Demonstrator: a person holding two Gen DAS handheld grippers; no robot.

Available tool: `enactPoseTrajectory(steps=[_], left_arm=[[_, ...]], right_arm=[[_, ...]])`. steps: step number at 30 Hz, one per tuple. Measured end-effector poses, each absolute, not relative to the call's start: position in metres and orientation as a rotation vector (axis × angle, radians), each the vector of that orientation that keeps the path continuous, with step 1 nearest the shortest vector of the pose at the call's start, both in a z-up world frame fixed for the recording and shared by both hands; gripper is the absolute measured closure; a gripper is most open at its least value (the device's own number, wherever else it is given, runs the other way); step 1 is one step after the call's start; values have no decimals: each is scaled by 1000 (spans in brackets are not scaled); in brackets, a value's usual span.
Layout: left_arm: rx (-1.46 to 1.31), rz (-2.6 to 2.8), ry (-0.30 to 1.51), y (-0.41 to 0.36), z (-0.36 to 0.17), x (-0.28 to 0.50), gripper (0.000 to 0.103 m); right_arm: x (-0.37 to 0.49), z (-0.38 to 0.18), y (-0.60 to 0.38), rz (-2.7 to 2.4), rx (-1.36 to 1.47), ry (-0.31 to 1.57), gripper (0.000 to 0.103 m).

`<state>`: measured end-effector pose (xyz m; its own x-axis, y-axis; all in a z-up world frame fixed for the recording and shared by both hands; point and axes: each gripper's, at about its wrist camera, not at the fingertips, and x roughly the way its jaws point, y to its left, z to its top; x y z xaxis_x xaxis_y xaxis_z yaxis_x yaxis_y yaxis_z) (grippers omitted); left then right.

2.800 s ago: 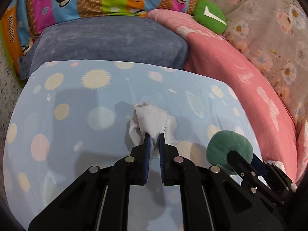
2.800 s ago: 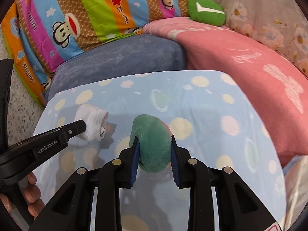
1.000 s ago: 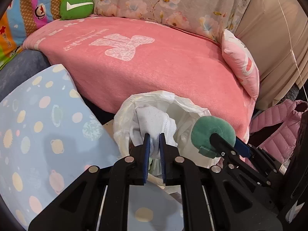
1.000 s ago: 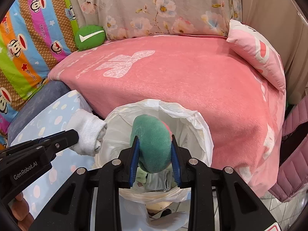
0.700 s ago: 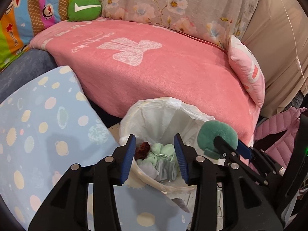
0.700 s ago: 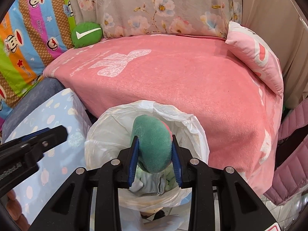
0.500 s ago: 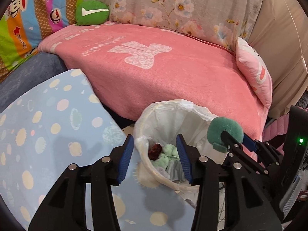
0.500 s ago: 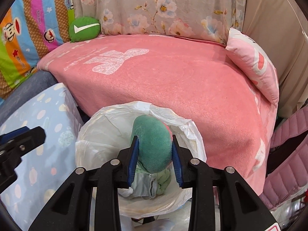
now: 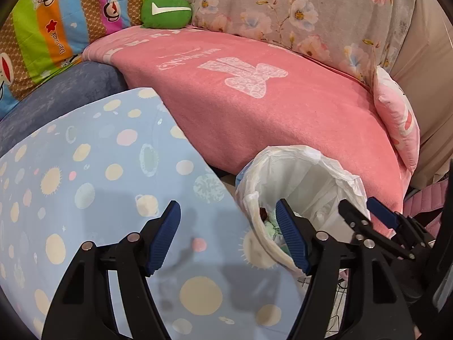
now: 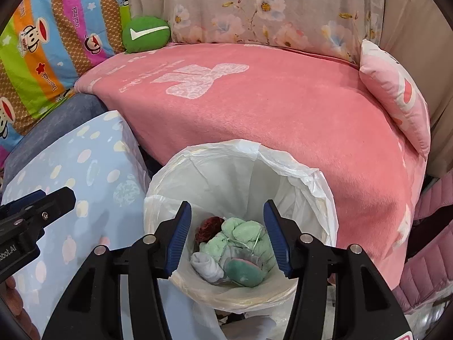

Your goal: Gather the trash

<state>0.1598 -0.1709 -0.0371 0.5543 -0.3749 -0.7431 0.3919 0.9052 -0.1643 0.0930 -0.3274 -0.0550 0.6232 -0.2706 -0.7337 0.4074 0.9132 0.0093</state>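
A trash bin with a white plastic liner [image 10: 297, 175] stands between the blue spotted table and the pink bed. Inside lie a green round pad [image 10: 245, 272], a white sock [image 10: 206, 266], light green cloth [image 10: 243, 235] and a dark red ball [image 10: 208, 225]. My right gripper [image 10: 226, 238] is open and empty right above the bin. My left gripper [image 9: 226, 238] is open and empty over the table edge, left of the bin [image 9: 325, 170]. The right gripper's tips [image 9: 365, 212] show at the bin's right rim in the left wrist view.
The blue spotted table [image 9: 85, 170] fills the left. A pink blanket [image 10: 269, 104] covers the bed behind the bin, with a pink pillow [image 10: 396, 93] at right and a green cushion [image 10: 145, 35] at the back. A pink quilted jacket [image 10: 430, 255] lies at far right.
Both grippers carried their items from the table to the bin. The left let go of the white sock first and drew back left. The right has now opened and the green pad lies in the bin.
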Motion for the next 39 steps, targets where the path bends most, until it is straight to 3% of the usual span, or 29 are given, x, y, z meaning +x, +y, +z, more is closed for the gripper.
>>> enactPoseTrajectory(steps=[7,11,15,18,24,32,35,39], left_arm=[[39,-432,875,-163,-42,152,36],[62,-419,869,-161,-44,144,34],[78,-402,868,-160,-45,135,30],[81,-391,875,-158,-46,130,20],[66,-343,888,-147,-47,123,13],[83,-332,888,-149,-47,114,13],[83,-335,893,-151,-47,112,13],[78,-329,894,-152,-48,110,12]], right_arm=[[78,-50,-327,-395,198,822,37],[67,-49,-321,-400,178,843,35],[54,-46,-316,-395,170,859,25],[47,-45,-314,-397,166,872,20],[34,-41,-312,-406,173,888,19],[23,-40,-307,-409,164,882,17],[20,-41,-308,-421,167,874,8],[18,-43,-310,-447,155,878,7]])
